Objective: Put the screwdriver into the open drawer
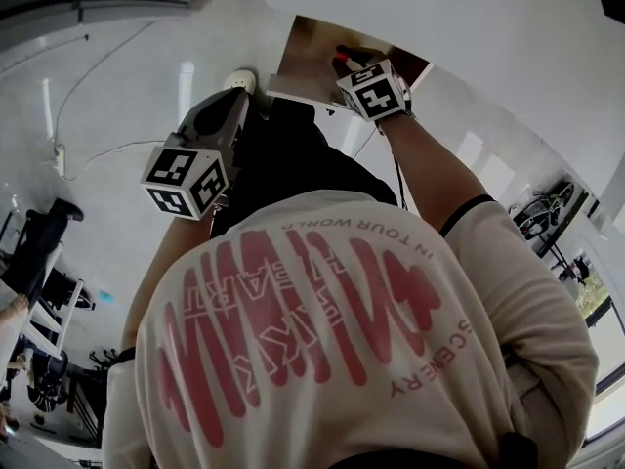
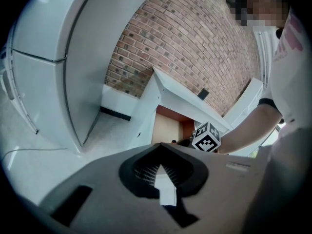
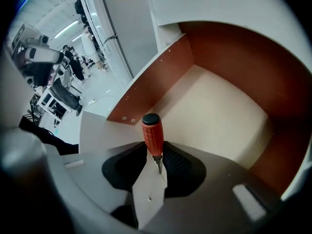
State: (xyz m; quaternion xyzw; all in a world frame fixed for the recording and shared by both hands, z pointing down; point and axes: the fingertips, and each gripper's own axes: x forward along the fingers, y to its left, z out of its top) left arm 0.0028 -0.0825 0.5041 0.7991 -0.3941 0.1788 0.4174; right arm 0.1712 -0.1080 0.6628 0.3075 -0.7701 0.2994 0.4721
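A screwdriver [image 3: 152, 136] with an orange-red handle and a black cap stands up out of my right gripper [image 3: 157, 164], which is shut on its metal shaft. Behind it lies the open drawer [image 3: 214, 113], with a beige floor and brown side walls; the handle is over the drawer's near left corner. In the head view my right gripper [image 1: 354, 72] reaches into the drawer [image 1: 317, 42], and the red handle [image 1: 341, 63] shows just beyond it. My left gripper [image 1: 227, 115] hangs below and to the left of the drawer, over the floor. Its jaws [image 2: 162, 172] are shut with nothing between them.
The drawer belongs to a white cabinet [image 2: 161, 94] in front of a brick wall [image 2: 195, 38]. A large white curved panel [image 2: 53, 57] stands to the left. Cables [image 1: 93, 149] run over the pale floor. Chairs and people [image 3: 68, 82] are farther off.
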